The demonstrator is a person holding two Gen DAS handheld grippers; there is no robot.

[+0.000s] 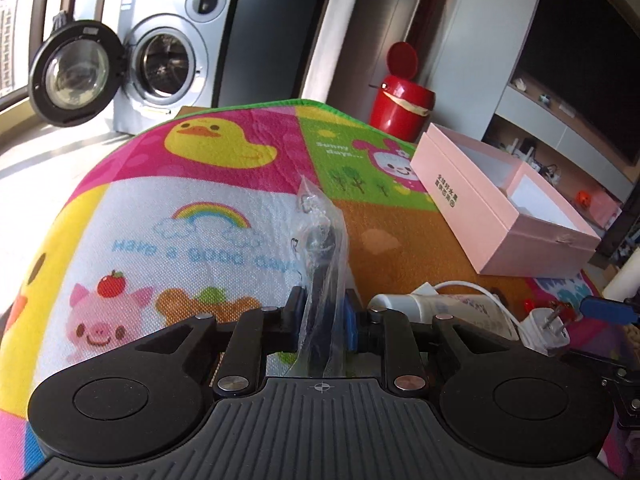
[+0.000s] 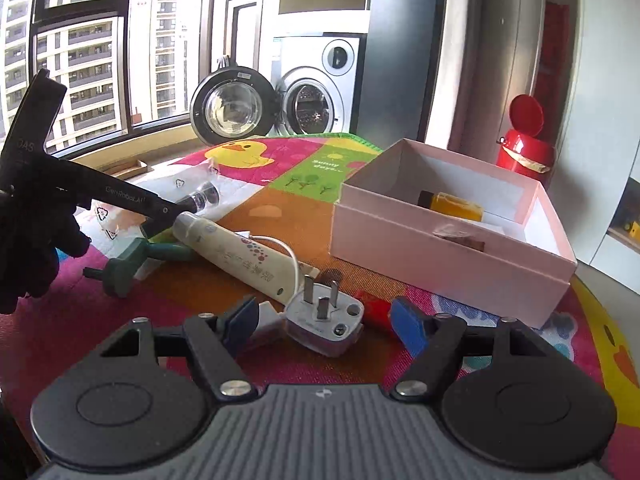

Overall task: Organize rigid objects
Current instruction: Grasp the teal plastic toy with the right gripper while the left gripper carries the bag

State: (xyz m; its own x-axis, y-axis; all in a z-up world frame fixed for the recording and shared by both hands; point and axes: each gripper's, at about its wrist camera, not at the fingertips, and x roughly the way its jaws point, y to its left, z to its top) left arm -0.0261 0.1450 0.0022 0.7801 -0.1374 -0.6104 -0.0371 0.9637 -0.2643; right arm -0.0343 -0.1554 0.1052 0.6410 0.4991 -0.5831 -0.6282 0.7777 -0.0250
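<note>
Left claw (image 1: 324, 312) is clamped on a clear plastic bag (image 1: 320, 240) with a dark item inside, the bag standing upright between the blue pads above the cartoon mat (image 1: 160, 208) that covers the tabletop. Right claw (image 2: 324, 322) is spread wide, its 2 pads on either side of a white 3-pin plug (image 2: 324, 320) that lies on the mat, untouched. From the plug, a white cream tube (image 2: 236, 248) lies toward 10 o'clock with a thin white cable (image 2: 280, 246) looping over it, and a green peg-like piece (image 2: 132, 264) sits further left. At 1 o'clock, the open pink box (image 2: 440, 256) holds a small yellow bottle (image 2: 454, 205). A red bin (image 2: 524, 152) stands beyond the box.
</note>
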